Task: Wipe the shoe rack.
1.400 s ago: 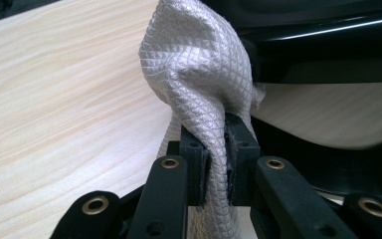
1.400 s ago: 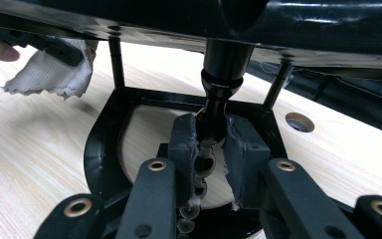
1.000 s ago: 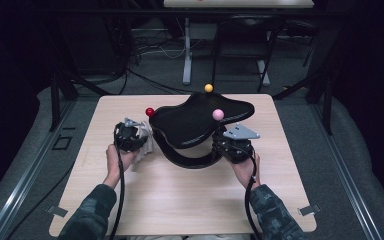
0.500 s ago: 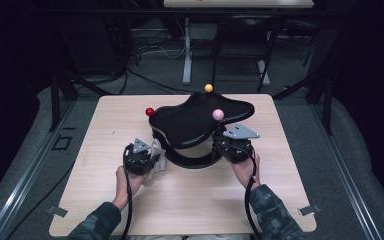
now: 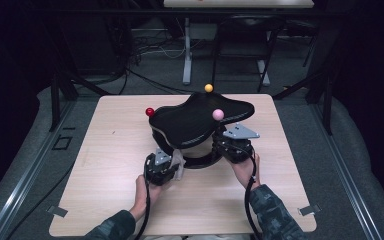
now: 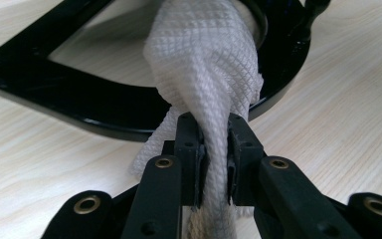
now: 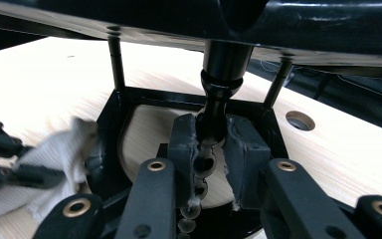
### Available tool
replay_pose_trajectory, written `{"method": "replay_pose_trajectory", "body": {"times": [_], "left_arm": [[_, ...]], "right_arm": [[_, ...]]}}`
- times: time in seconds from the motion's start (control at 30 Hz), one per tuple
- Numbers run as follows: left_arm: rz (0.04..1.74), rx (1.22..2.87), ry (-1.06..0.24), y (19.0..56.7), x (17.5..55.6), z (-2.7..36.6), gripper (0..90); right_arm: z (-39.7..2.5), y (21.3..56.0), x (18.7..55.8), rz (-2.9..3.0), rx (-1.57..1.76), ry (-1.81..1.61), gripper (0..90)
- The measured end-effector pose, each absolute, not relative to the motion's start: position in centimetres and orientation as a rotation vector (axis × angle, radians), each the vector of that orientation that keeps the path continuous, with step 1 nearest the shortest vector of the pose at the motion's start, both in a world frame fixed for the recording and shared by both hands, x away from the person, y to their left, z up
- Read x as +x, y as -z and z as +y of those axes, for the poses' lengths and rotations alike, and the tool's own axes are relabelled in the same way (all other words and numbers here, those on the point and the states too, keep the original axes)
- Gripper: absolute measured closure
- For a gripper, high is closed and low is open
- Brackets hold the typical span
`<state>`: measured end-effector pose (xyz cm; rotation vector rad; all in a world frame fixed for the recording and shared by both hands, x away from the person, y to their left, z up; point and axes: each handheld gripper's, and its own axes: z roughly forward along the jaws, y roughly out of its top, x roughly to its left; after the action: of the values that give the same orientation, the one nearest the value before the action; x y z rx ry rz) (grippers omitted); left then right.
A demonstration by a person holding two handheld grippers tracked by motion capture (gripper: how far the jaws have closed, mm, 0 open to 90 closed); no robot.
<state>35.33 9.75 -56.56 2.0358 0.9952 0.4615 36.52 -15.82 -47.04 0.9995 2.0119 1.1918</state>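
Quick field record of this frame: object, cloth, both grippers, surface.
object: black stand with a curved top plate, turned centre post and base frame
knobs: red, orange, pink
cloth: white waffle-weave cloth, draped over the base frame
left gripper: shut on the cloth
right gripper: jaws around the centre post, low on it
surface: light wooden table

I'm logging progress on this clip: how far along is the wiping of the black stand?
Done: both grasps are made. The right tool is clamped on the stand's centre post, steadying it; the left tool pinches the white cloth. In hand: the cloth lies over the glossy base frame at its near edge. Left: I can't tell how much of the frame has been wiped.
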Motion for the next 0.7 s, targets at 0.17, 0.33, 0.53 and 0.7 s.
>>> {"method": "replay_pose_trajectory", "body": {"times": [0.17,0.33,0.53,0.7], "left_arm": [[0.961,2.029,-0.491,57.0,35.0,7.4,79.4],[0.952,2.008,-0.499,56.8,35.0,5.5,79.4],[0.945,1.992,-0.532,56.9,35.3,3.3,79.2],[0.939,1.99,-0.558,57.1,35.5,2.0,78.9]], "right_arm": [[-15.8,47.0,36.5,2.011,1.001,-1.192,74.5],[-15.8,47.1,36.5,2.01,1.0,-1.192,74.6],[-15.8,47.1,36.5,2.009,1.003,-1.193,74.6],[-15.8,47.1,36.5,2.009,1.002,-1.193,74.6]]}}
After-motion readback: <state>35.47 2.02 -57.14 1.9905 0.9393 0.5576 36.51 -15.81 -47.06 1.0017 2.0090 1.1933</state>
